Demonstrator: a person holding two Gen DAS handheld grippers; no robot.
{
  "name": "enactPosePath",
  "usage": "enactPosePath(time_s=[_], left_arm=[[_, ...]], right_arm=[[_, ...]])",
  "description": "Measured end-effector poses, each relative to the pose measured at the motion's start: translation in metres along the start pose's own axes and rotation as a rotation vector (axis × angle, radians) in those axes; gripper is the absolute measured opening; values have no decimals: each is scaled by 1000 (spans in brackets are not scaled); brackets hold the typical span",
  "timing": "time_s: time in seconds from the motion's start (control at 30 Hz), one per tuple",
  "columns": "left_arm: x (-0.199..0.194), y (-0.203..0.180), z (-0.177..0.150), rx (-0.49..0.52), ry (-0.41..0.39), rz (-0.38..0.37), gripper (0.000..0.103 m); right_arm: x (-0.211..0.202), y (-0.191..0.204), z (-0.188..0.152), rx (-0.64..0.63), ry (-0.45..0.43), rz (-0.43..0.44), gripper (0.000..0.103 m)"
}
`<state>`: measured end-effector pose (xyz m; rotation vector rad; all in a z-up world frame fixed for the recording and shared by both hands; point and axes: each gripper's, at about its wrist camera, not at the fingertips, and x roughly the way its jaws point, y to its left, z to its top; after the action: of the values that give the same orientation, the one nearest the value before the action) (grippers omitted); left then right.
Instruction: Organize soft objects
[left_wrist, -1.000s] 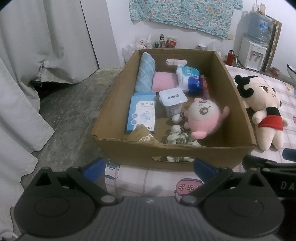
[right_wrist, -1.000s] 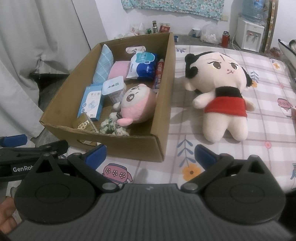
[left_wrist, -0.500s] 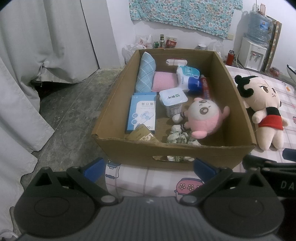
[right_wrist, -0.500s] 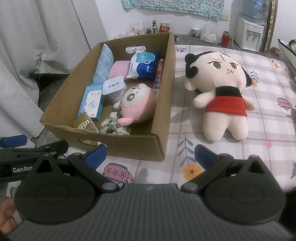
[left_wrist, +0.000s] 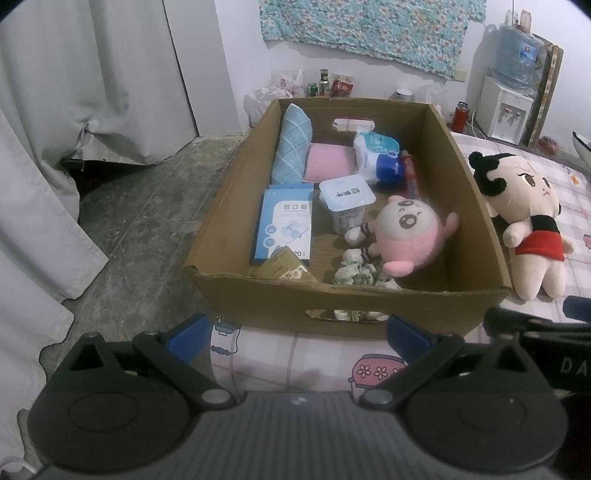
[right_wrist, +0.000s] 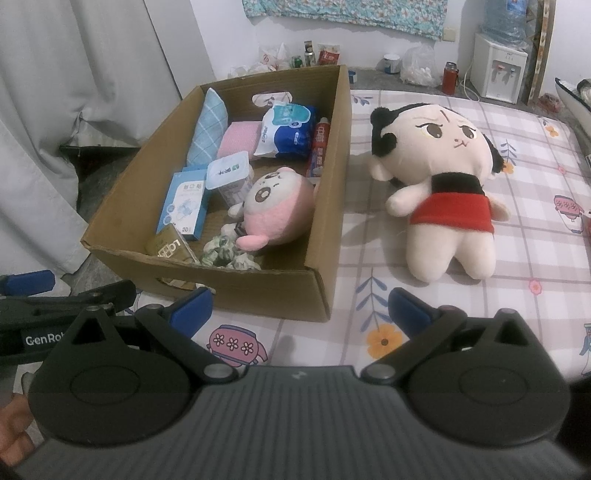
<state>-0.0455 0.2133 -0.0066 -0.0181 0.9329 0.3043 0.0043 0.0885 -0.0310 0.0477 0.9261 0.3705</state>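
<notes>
With both the left gripper (left_wrist: 295, 332) and right gripper (right_wrist: 299, 306) hanging spread and empty, the big doll (right_wrist: 439, 184) is lying right of centre beside the cardboard box (right_wrist: 325, 206), looking light and squashy, best pinched at its red-clad waist.

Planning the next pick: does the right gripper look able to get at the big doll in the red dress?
Probably yes. The big doll lies in the open on the bedsheet, beside the cardboard box, and nothing stands between it and the open right gripper.

"GenRo" on the left gripper (right_wrist: 26, 290); "20" on the blue box (right_wrist: 183, 206)
</notes>
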Motion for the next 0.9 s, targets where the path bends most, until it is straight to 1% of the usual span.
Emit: enactPosePath(time_s=[0.9], left_arm=[[-1,-1,-1,-1,1,0,102]], right_arm=[[-1,0,0,6,3,2,102]])
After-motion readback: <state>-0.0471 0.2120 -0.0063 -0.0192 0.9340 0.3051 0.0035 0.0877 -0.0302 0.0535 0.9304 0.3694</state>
